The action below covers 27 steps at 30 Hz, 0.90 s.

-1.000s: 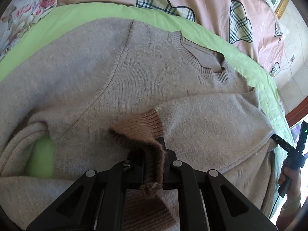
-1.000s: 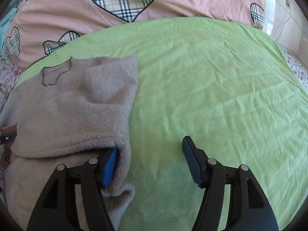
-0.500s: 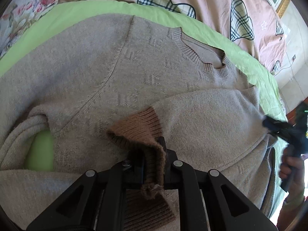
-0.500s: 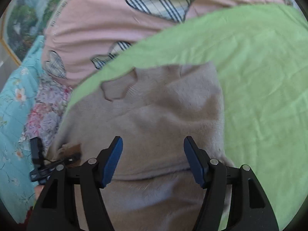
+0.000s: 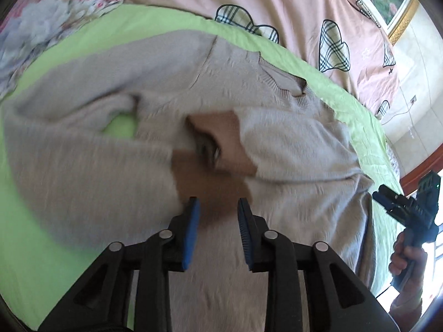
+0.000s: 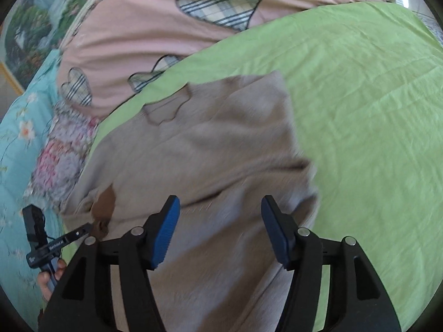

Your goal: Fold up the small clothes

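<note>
Beige knit sweater (image 5: 290,149) lying on the green sheet (image 6: 360,96) of the bed, neckline (image 5: 282,83) on the far side from both tools. Both sleeves are folded inward across the body; their brown cuffs (image 5: 218,138) lie together just ahead of the left tool (image 5: 217,210). Left tool: fingers spread, blue pads (image 5: 193,218) bare, hovering above the cuffs and gripping nothing. Right tool (image 6: 220,215): fingers spread wide over the sweater's body near its folded right edge, gripping nothing. Beyond the sheet, past the neckline, a pink cover (image 6: 193,27) with plaid hearts; left of the right tool, floral bedding (image 6: 61,149).
</note>
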Tool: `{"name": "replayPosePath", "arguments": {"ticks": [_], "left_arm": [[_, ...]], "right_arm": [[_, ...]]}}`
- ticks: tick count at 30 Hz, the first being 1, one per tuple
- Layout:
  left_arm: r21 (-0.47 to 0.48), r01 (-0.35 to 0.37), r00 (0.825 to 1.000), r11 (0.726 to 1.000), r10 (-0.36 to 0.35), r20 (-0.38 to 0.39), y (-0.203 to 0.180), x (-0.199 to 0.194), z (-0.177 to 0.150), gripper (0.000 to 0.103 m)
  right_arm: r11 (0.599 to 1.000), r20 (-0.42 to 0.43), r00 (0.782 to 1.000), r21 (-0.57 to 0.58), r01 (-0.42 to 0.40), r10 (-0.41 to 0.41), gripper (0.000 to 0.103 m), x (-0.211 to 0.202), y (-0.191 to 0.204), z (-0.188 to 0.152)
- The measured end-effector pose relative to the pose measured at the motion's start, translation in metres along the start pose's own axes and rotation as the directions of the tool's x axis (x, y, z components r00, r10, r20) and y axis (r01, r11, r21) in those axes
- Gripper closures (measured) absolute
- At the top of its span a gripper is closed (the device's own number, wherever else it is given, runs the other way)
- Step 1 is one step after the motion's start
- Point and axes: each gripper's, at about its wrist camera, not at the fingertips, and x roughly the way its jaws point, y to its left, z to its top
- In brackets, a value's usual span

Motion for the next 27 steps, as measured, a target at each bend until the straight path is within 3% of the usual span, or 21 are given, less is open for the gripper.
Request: {"name": "replayPosePath", "arguments": {"ticks": [4,6,10,12,14,16,18,21,24,27], "left_arm": [[0.021,-0.018,1.0,1.0,0.018,-0.015,-0.001,0.0,-0.011,0.064],[0.051,-0.036,0.999,0.998,0.036,-0.003,-0.008,0.0,-0.013,0.046],[0.137,-0.141,0.99,0.98,0.137,0.042,-0.025,0.008,-0.009,0.024],[0.173,-0.206,0.979,0.963,0.202,0.041,-0.029,0.021,-0.008,0.024],[0.202,-0.248,0.969,0.948,0.246,0.035,-0.028,0.031,-0.01,0.033],[0.201,-0.273,0.962,0.941,0.271,0.04,-0.023,0.034,-0.009,0.053],[0.154,-0.233,0.973,0.96,0.23,0.037,-0.011,0.027,-0.004,0.09],[0.047,-0.156,0.987,0.987,0.153,0.056,0.011,0.005,0.004,0.095],[0.043,-0.184,0.975,0.982,0.177,0.138,0.009,-0.028,0.005,0.095],[0.055,-0.151,0.966,0.987,0.135,0.219,-0.007,-0.062,0.012,0.095]], "right_arm": [[0.999,-0.05,0.997,-0.011,-0.053,0.052,0.039,0.006,0.018,-0.031],[0.997,-0.071,0.995,-0.011,-0.071,0.07,0.039,0.009,0.027,-0.043],[0.996,-0.09,0.992,-0.018,-0.087,0.085,0.038,0.011,0.039,-0.057],[0.995,-0.1,0.99,-0.018,-0.097,0.095,0.037,0.01,0.043,-0.061],[0.995,-0.102,0.99,-0.015,-0.103,0.101,0.037,0.008,0.045,-0.064],[0.995,-0.101,0.99,-0.006,-0.101,0.099,0.037,0.008,0.045,-0.065],[0.995,-0.098,0.991,0.001,-0.097,0.096,0.037,0.007,0.044,-0.066],[0.996,-0.088,0.992,0.001,-0.094,0.093,0.037,0.005,0.045,-0.066],[0.995,-0.081,0.992,-0.002,-0.097,0.097,0.037,0.003,0.046,-0.065],[0.994,-0.074,0.992,-0.007,-0.105,0.104,0.037,0.001,0.047,-0.065]]}}
